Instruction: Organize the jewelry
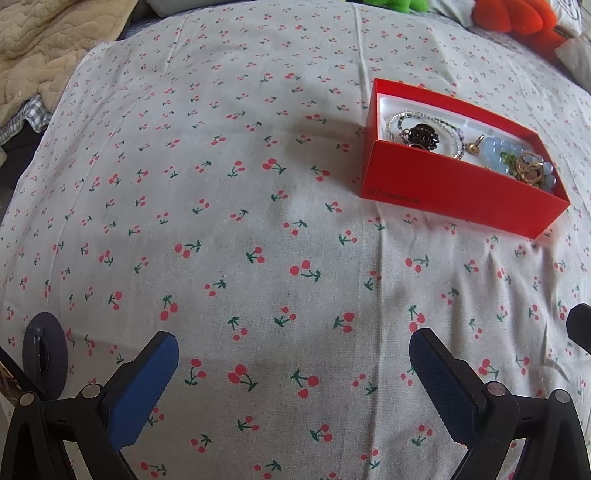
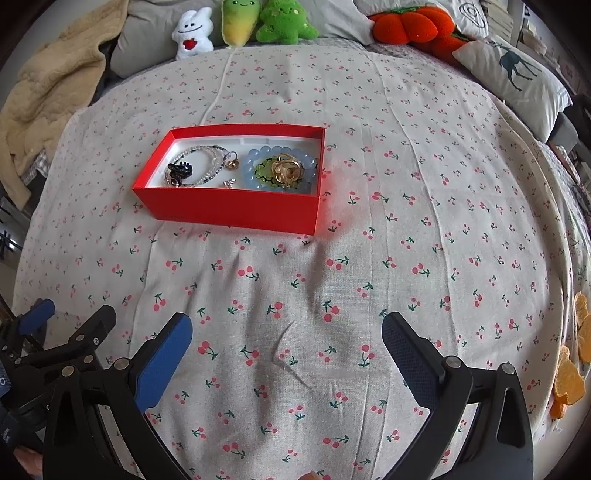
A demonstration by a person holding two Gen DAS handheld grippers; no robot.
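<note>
A red box (image 2: 236, 208) (image 1: 454, 195) with a white lining rests on the cherry-print cloth (image 2: 332, 280). Inside lie a beaded necklace (image 2: 207, 157), a black hair claw (image 2: 180, 170), a light blue bead bracelet (image 2: 255, 157), a green bracelet (image 2: 264, 173), gold rings (image 2: 286, 170) and a small gold earring (image 2: 232, 161). My right gripper (image 2: 286, 332) is open, low over the cloth well in front of the box. My left gripper (image 1: 293, 349) is open too, with the box far ahead to its right. Nothing is between either pair of fingers.
Plush toys (image 2: 236, 22), an orange plush pumpkin (image 2: 410, 22) and a deer-print pillow (image 2: 517, 77) line the far side. A beige blanket (image 2: 48, 85) lies bunched at the left. Orange shapes (image 2: 569, 376) sit at the right edge. The left gripper (image 2: 48, 339) shows in the right wrist view.
</note>
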